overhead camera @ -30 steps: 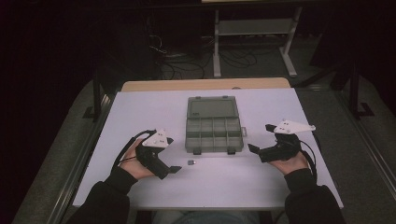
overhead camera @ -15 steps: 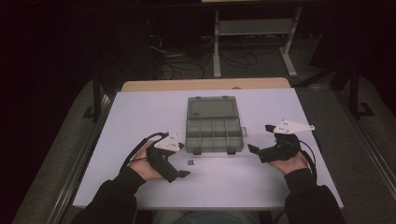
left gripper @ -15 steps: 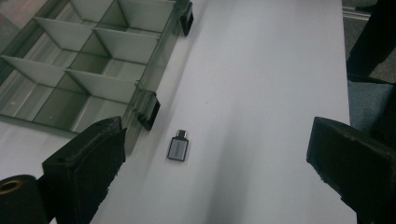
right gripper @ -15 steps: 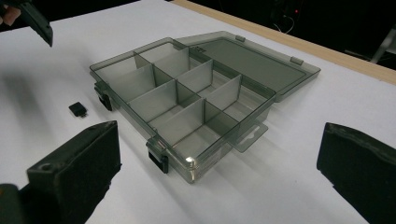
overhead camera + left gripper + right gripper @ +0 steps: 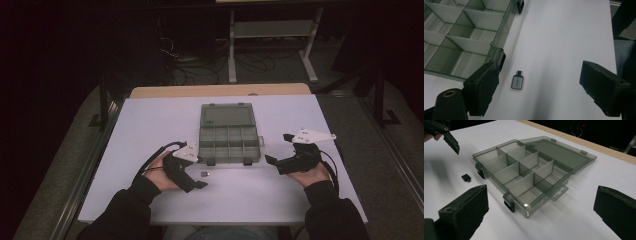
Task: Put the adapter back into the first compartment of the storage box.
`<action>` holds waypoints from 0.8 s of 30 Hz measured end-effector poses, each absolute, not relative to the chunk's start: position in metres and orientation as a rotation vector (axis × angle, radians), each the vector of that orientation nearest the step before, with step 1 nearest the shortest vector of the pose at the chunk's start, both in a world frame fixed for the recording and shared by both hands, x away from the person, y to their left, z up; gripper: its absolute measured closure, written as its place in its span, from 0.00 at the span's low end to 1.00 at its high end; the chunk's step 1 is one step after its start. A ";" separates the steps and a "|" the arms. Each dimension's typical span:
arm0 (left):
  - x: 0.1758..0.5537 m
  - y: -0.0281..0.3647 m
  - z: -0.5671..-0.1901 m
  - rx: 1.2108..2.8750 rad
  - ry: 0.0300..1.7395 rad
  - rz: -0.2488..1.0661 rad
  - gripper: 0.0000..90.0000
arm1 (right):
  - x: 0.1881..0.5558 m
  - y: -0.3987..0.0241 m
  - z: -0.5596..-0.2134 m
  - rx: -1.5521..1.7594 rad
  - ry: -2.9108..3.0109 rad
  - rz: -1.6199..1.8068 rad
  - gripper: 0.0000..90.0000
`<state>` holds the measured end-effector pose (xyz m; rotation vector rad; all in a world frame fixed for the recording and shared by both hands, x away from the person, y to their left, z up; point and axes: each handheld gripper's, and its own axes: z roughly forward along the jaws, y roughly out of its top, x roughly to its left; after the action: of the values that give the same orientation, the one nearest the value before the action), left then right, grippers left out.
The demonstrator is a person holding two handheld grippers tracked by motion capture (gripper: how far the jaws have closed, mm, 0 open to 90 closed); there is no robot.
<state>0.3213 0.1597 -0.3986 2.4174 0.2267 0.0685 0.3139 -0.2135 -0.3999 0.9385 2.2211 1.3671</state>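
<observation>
Item: small grey adapter, flat on the white worktop, just beside the front wall of the organiser box, near the box's left front latch and clear of it. Box: smoky clear plastic, lid folded back flat, eight empty compartments. Left gripper: poised over the adapter, pointing down at it, fingers spread to either side of the piece and not touching it; jaws lately closing, gap narrower but nothing pinched yet. Right gripper: parked on the worktop at the box's right front corner, fingers wide apart, holding nothing. Step in hand, by judgement: pick-up of the adapter for a compartment. Handling notes: adapter lies off-centre, nearer the box-side finger, so shift the gripper towards the box until the piece sits midway; lower until the tips nearly meet the worktop, since the piece is thin and low; close across the short sides for a square hold. Risks: near finger nudging the latch or box wall; uneven closing skidding the light piece across the smooth surface. Right gripper well placed to steady the box if it slides.
</observation>
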 end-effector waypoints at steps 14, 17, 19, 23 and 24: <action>0.330 0.151 -0.410 2.460 0.197 0.031 0.32 | 0.315 -0.212 -0.401 0.931 2.232 1.366 0.00; 0.331 0.150 -0.414 2.476 0.193 0.034 0.35 | 0.315 -0.212 -0.401 0.932 2.236 1.366 0.00; 0.332 0.150 -0.414 2.481 0.189 0.034 0.36 | 0.315 -0.212 -0.401 0.932 2.238 1.365 0.00; 0.335 0.150 -0.417 2.483 0.194 0.027 0.39 | 0.315 -0.211 -0.401 0.929 2.240 1.365 0.00; 0.335 0.150 -0.417 2.483 0.194 0.027 0.41 | 0.315 -0.211 -0.401 0.929 2.240 1.365 0.00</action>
<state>0.3349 0.1500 -0.4170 2.4833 0.1936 0.0274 0.3146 -0.2110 -0.4010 0.9293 2.2401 1.3646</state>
